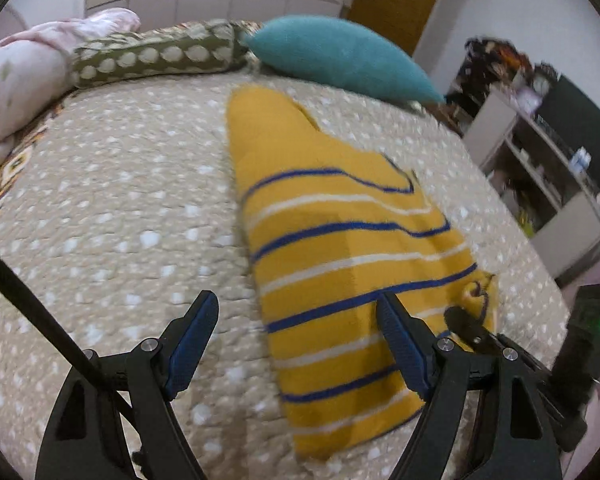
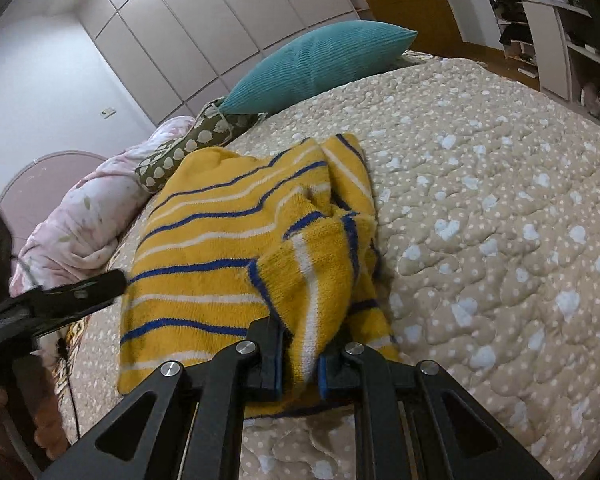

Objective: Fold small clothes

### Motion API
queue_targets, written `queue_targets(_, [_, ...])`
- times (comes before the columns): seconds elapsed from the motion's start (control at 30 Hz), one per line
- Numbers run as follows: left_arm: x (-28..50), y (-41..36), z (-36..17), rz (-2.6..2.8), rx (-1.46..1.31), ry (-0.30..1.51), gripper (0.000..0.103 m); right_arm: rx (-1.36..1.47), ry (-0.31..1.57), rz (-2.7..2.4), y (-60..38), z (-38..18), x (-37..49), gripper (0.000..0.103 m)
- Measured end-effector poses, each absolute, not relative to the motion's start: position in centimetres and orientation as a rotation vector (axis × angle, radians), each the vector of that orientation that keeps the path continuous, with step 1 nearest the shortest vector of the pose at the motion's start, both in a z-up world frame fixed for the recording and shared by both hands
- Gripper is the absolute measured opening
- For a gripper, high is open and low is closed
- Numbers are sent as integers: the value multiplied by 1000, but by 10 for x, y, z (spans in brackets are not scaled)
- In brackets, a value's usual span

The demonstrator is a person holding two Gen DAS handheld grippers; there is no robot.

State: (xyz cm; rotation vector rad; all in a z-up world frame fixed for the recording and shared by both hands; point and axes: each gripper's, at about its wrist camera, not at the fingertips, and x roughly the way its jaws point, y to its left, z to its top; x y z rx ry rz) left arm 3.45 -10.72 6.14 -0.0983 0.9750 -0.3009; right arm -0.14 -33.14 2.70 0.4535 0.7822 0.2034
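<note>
1. A bunched fold of the yellow striped sweater [image 2: 236, 240] is being pinched between the two fingers of the right gripper [image 2: 299, 364], which are clenched closely on the knit (blue pads are showing on either side of the cloth).

2. The gathered part is being held up from the rest of the garment, so that one edge is being draped over the flat body of the sweater.

3. The left gripper [image 1: 296, 328] is being held with its jaws spread wide and nothing between them; one finger is hovering over the bare bedspread [image 1: 112, 208], the other over the near part of the sweater [image 1: 340, 248].

4. In the left wrist view the sweater is being shown lying on the bedspread, its yellow knit crossed by blue and white stripes, with the right gripper's tip [image 1: 466, 326] touching its near right edge.

5. The beige dotted bedspread [image 2: 500, 220] is being used as the surface under everything.

6. Farther back, a teal cushion [image 1: 340, 60] is lying at the far edge of the bed, just beside an olive patterned bolster [image 1: 156, 58] and a pink bundled blanket [image 1: 24, 76].

7. A shelving unit [image 1: 540, 160] (its compartments are holding small items too blurred to name) is standing beyond the bed on the right.

8. White wardrobe doors [image 2: 204, 28] are being seen behind the cushion [image 2: 316, 64].
</note>
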Motion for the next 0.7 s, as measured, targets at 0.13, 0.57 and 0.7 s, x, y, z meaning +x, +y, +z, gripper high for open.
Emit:
queue_targets(0.13, [42, -121, 48, -329, -107, 1013, 80, 426, 752, 202, -335, 30, -19, 13])
queue_targets(0.57, [53, -138, 15, -390, -94, 1094, 83, 451, 770, 213, -351, 22, -32, 16])
queue_targets(0.7, [55, -139, 17, -407, -84, 1114, 83, 454, 761, 217, -357, 26, -41, 24])
